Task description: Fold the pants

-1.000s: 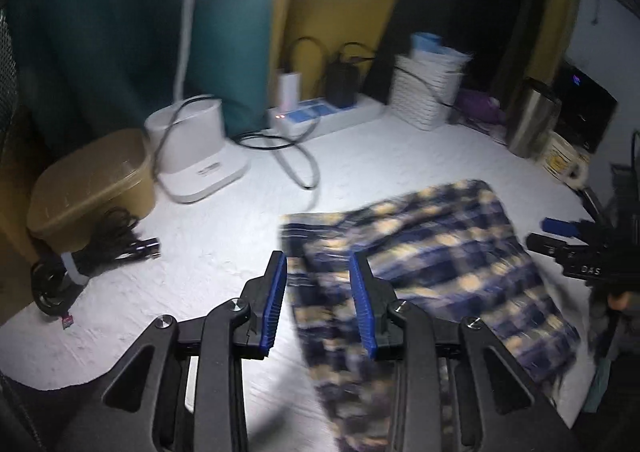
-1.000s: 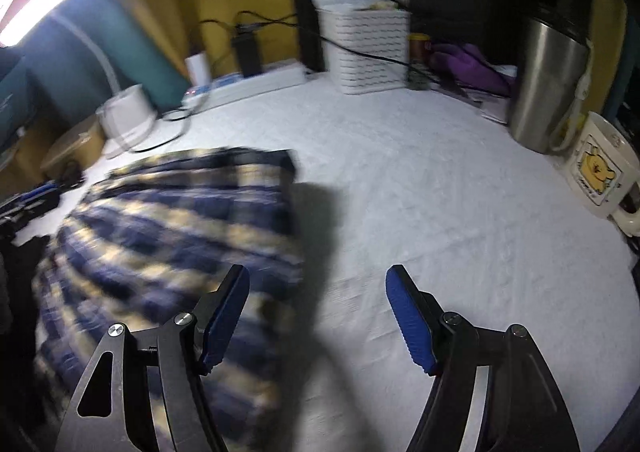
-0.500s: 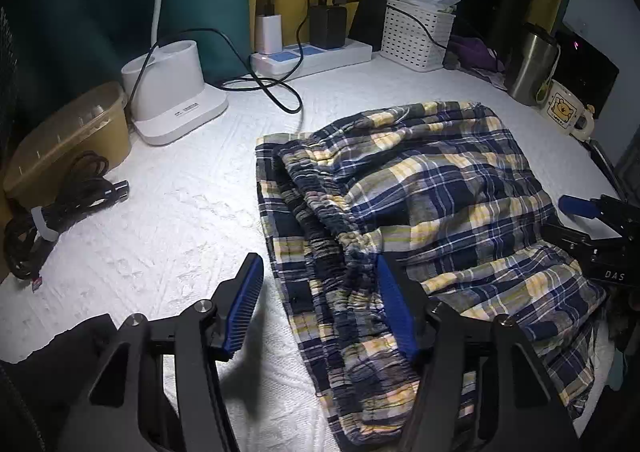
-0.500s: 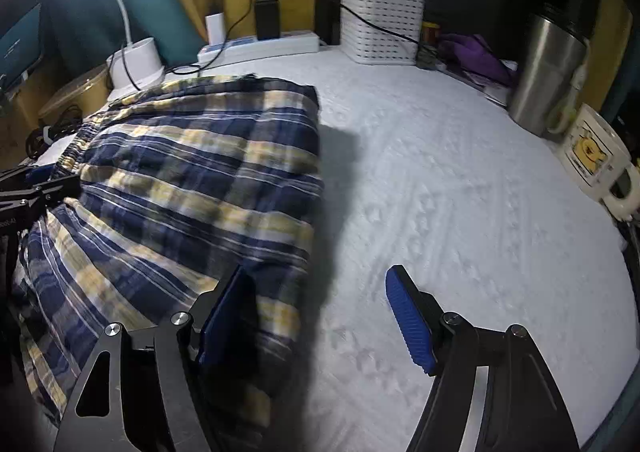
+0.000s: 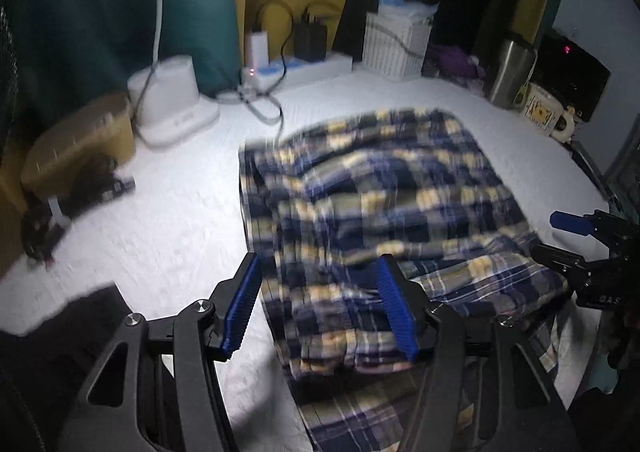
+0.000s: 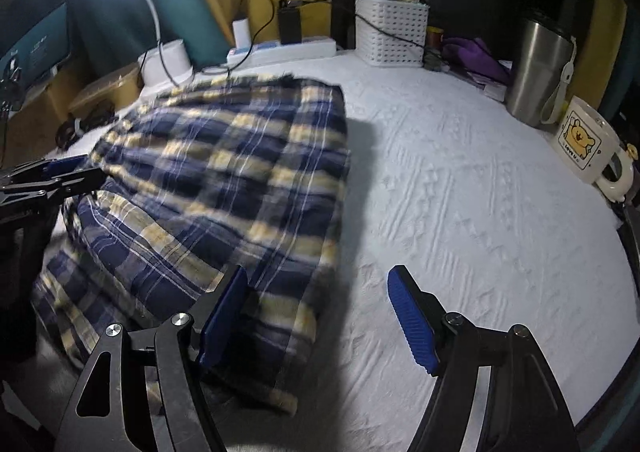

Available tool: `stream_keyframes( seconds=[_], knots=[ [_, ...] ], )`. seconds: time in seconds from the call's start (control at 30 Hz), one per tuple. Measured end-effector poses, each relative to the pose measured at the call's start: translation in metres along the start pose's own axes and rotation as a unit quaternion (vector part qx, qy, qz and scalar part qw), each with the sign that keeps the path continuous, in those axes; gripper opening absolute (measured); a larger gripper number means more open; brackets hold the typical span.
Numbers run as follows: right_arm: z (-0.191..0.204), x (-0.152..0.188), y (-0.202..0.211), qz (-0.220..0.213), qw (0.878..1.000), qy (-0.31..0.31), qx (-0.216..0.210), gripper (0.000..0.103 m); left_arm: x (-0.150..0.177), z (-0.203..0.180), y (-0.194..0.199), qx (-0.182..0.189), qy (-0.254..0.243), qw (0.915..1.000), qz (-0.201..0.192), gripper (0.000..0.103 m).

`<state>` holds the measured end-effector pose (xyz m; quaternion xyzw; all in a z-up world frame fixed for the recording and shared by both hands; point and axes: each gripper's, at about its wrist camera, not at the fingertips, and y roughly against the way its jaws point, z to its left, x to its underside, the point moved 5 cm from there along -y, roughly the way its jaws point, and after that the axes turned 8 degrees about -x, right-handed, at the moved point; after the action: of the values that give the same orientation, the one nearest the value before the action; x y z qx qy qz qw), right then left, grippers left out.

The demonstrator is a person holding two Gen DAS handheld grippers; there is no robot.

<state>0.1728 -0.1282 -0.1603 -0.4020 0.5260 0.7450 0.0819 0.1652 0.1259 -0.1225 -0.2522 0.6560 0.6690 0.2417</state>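
While the plaid pants (image 5: 384, 204) lie folded over themselves on the white counter (image 6: 480, 212), both claws hang above their near edge. The left claw (image 5: 320, 312) stands partly open, having just widened, cloth below its pads but not pinched. The right claw (image 6: 316, 316) gapes wide, holding nothing, at the pants' right border.

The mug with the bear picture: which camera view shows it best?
The right wrist view: the mug is sharp, with bear and handle plain beside the steel tumbler. The left wrist view shows the mug small and blurred.
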Motion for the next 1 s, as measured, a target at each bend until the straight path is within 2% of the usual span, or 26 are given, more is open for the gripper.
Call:
stream_keyframes(
  seconds=[0.17,0.5,0.73,0.9,1.0],
  knots=[
    [-0.001,0.017,-0.003,0.005,1.000,0.003,0.004,0.074,0.017,0.004,-0.015,0.003,0.007,0.9997,0.025,0.061],
    [-0.018,0.023,0.009,0.007,1.000,-0.004,0.003,0.075,0.021,0.011,-0.010,-0.007,-0.005,0.9995,0.031,0.065],
    [-0.038,0.003,0.021,-0.014,1.000,-0.016,0.004,0.075,0.001,0.018,0.012,-0.015,0.010,0.9998,0.004,0.065],
    [-0.048,-0.016,0.020,-0.024,0.999,-0.020,0.001,0.075,-0.016,0.019,0.009,-0.008,0.020,0.9997,-0.007,0.065],
    [-0.050,-0.028,0.018,-0.030,0.999,-0.018,-0.001,0.075,-0.025,0.018,0.003,-0.009,0.021,0.9997,-0.008,0.072]
  ],
)
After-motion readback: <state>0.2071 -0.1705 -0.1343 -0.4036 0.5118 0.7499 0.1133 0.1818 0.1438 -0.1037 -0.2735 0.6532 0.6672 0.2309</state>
